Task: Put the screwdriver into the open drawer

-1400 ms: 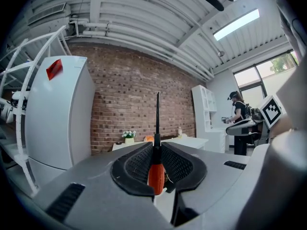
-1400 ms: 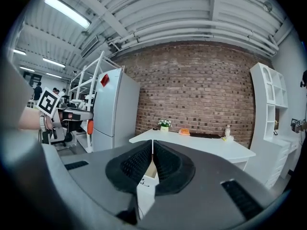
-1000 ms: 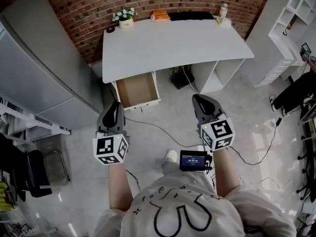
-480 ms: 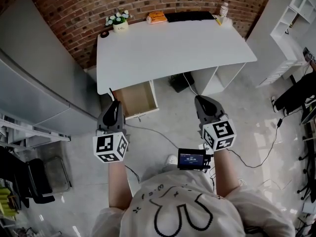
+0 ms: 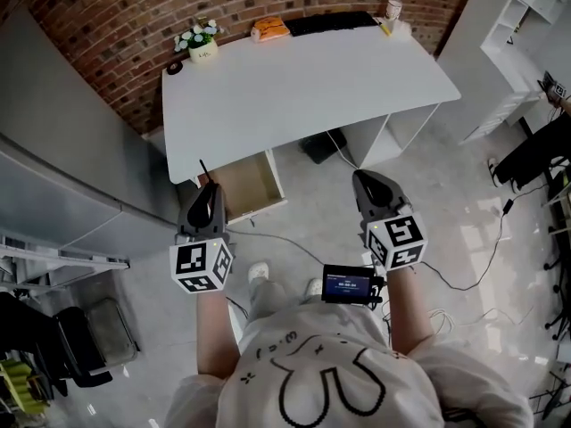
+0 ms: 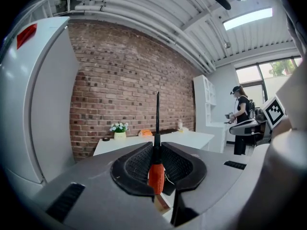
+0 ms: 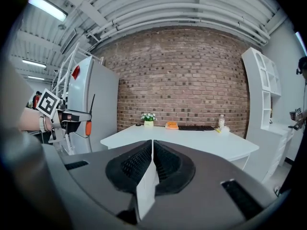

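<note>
left tool [image 6: 157, 147]: jaws clamped on the screwdriver [image 6: 156, 174]; the pads grip it where the orange handle meets the dark shaft, the handle hangs below the jaws and the thin shaft stands straight up above them.
right tool [image 7: 152, 157]: jaws closed narrow, the ribbed pads almost touching, with only a thin slit between them.
screwdriver position: in the left tool, in the air over the floor [image 5: 321, 212], just in front of the drawer's open end; apart from the drawer.
drawer [image 5: 252, 185]: pulled out from under the table's left end, open at the top, brown bottom showing.
table [image 5: 303, 78]: white top, set against the brick wall [image 5: 125, 16]; white side panels under its right half.
on the table: along the back edge, a small pot of white flowers [image 5: 198, 43], an orange object [image 5: 268, 29], a long dark flat item [image 5: 332, 22] and a bottle [image 5: 393, 7]; a small dark round thing [image 5: 174, 67] sits at the left corner.
tools, relative: held side by side, well apart, both pointing toward the table; the left is level with the drawer and the right is in front of the table's right half.
fridge [image 5: 80, 150]: grey, tall, just left of the table.
floor details: pale and glossy, with a cable [image 5: 294, 239] running from below the drawer toward the person.
small screen [image 5: 349, 285]: dark, lit, close to the right forearm.
background: a person [image 6: 240, 114] stands far off at the right of the left gripper view.
</note>
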